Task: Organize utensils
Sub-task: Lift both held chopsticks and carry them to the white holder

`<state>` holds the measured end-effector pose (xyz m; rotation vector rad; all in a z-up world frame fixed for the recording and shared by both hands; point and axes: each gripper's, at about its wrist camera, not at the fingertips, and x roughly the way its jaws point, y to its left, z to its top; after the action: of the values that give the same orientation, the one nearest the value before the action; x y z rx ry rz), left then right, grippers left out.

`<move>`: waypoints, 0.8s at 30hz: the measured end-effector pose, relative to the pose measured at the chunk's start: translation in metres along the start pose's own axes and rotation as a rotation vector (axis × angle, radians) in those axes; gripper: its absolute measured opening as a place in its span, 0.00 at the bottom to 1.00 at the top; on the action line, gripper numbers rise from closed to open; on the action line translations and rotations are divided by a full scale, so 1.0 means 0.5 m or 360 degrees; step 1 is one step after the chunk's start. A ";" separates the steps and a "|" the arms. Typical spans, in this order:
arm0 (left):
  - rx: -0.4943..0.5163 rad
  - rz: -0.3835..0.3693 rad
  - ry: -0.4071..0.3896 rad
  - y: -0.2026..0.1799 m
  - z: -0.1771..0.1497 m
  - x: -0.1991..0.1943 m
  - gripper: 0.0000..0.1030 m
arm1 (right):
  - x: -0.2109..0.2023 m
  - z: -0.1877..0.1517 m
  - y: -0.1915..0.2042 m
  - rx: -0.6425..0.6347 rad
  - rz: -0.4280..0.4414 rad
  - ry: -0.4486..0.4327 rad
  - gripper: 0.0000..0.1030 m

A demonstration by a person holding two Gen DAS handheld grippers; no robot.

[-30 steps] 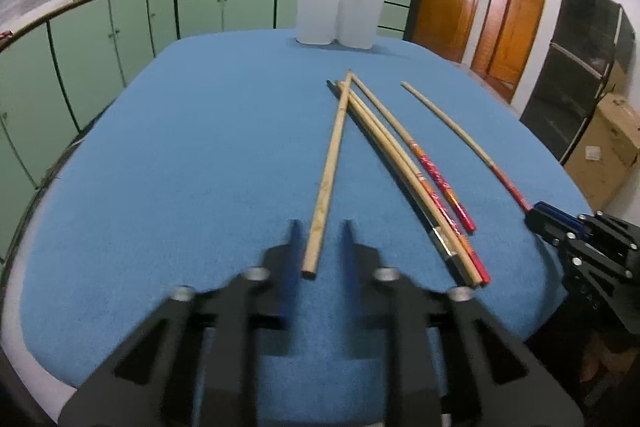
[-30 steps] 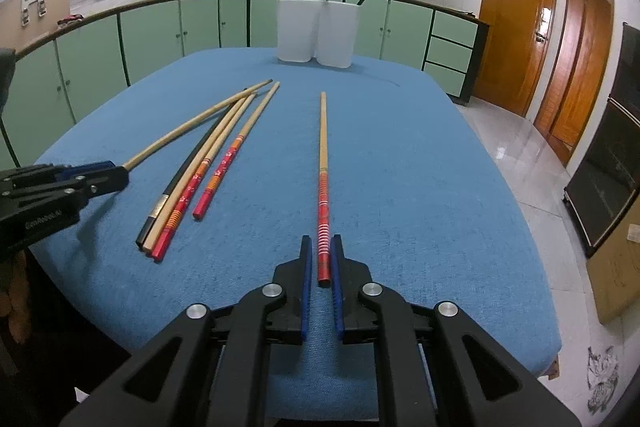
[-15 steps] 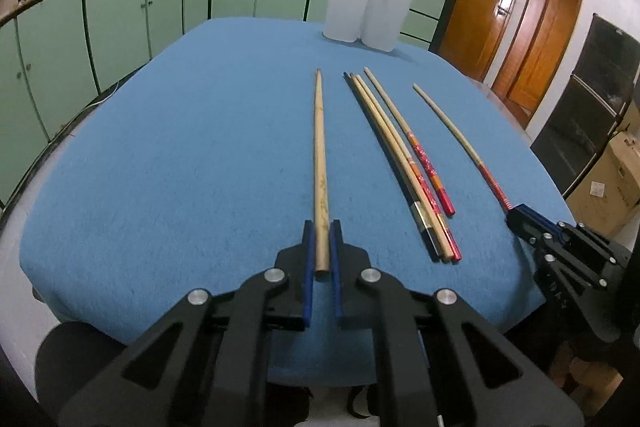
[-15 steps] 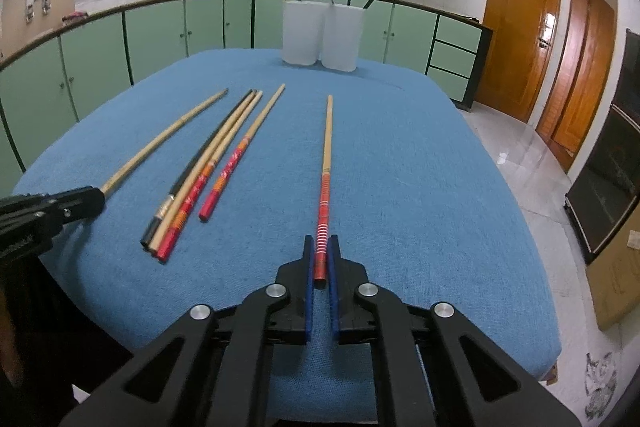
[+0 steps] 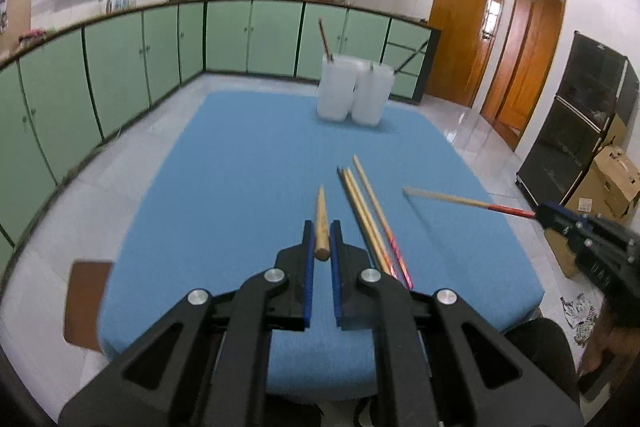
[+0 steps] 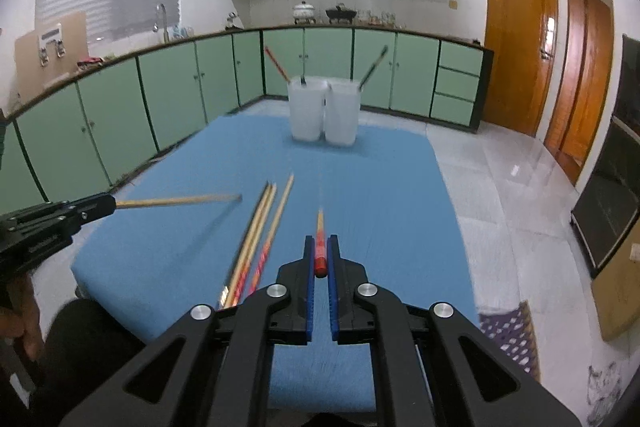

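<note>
Both chopsticks (image 5: 322,227) (image 6: 319,247) lifted, table (image 5: 248,163) edge near

A home kitchen: green cabinets (image 6: 192,95) line the walls, with a sink tap (image 6: 161,17) upper left and pots (image 6: 304,10) top centre.

Two wrist fisheyes, both raised over the table's near edge and looking down its length.

The left wrist view sits behind the left hand-held gripper (image 5: 321,251), facing the far edge of the table (image 5: 240,163) where two white holders (image 5: 354,95) stand; the right wrist view does likewise behind the right hand-held gripper (image 6: 321,259). Both share the blue tabletop, the holders, the loose chopsticks (image 6: 256,227) and the green cabinets (image 6: 120,115); each catches the other gripper at its side edge.
</note>
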<state>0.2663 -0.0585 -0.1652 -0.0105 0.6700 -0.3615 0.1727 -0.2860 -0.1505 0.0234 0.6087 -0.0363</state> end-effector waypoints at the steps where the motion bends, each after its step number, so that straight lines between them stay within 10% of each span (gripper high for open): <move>1: 0.0027 0.0000 -0.0019 -0.002 0.021 -0.010 0.06 | -0.010 0.021 -0.003 -0.0009 0.0011 -0.0005 0.06; 24: 0.0222 -0.0148 0.0231 -0.017 0.309 0.061 0.06 | 0.080 0.324 -0.011 -0.0158 0.0110 0.0339 0.05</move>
<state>0.3795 -0.0927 -0.0612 0.1185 0.7881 -0.5015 0.2979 -0.2982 -0.0407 -0.0483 0.8217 0.0641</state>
